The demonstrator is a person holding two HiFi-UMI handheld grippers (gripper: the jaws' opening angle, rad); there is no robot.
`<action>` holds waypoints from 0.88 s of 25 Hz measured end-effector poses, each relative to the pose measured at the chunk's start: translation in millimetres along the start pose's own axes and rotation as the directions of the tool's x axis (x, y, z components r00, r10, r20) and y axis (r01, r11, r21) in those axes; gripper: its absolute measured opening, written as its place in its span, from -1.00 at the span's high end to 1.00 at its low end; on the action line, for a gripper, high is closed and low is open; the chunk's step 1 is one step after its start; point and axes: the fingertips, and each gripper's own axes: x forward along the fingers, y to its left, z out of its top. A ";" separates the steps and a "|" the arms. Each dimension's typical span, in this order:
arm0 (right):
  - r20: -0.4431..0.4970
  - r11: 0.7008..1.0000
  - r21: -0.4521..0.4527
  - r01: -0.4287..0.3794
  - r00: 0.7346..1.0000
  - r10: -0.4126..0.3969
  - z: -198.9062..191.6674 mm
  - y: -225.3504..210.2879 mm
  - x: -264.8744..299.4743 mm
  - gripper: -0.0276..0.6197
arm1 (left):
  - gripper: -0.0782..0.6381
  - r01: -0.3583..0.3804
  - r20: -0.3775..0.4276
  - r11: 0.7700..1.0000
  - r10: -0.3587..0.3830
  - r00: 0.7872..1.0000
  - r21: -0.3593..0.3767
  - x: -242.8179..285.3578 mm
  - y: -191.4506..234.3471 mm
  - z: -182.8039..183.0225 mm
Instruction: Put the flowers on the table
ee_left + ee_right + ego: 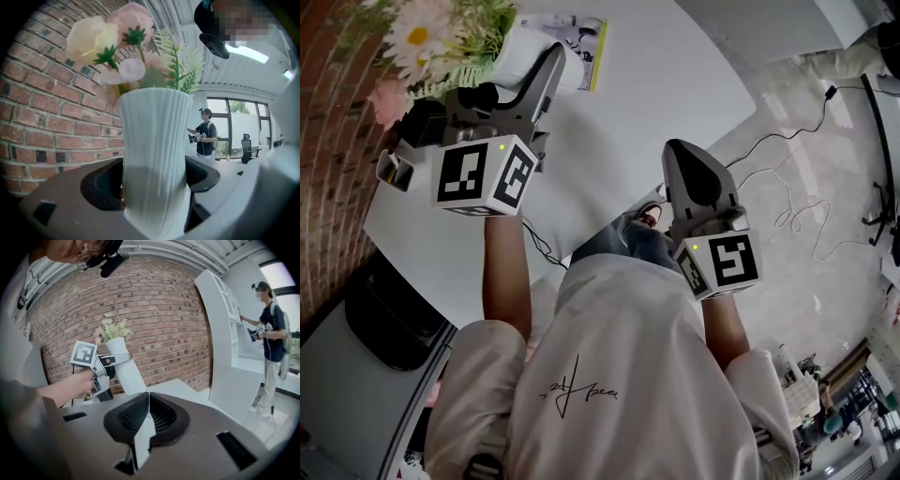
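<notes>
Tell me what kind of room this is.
Probably an office or studio: red brick wall, white rounded table, tall white shelf unit, and a black office chair by large windows.

A magazine (586, 42) lies on the white table (675, 84).
</notes>
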 end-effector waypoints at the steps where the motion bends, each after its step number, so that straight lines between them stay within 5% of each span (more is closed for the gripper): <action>1: 0.000 1.000 0.001 0.001 1.000 -0.001 0.0 -1.4 0.6 0.83 | -0.32 0.002 -0.002 1.000 -0.002 1.000 0.003 3.5 0.2 -0.3; 22: -0.026 0.994 0.057 0.090 0.996 -0.089 -3.4 -26.9 25.1 0.83 | -0.32 0.137 -0.052 0.990 -0.136 0.989 0.030 104.3 -1.3 -29.9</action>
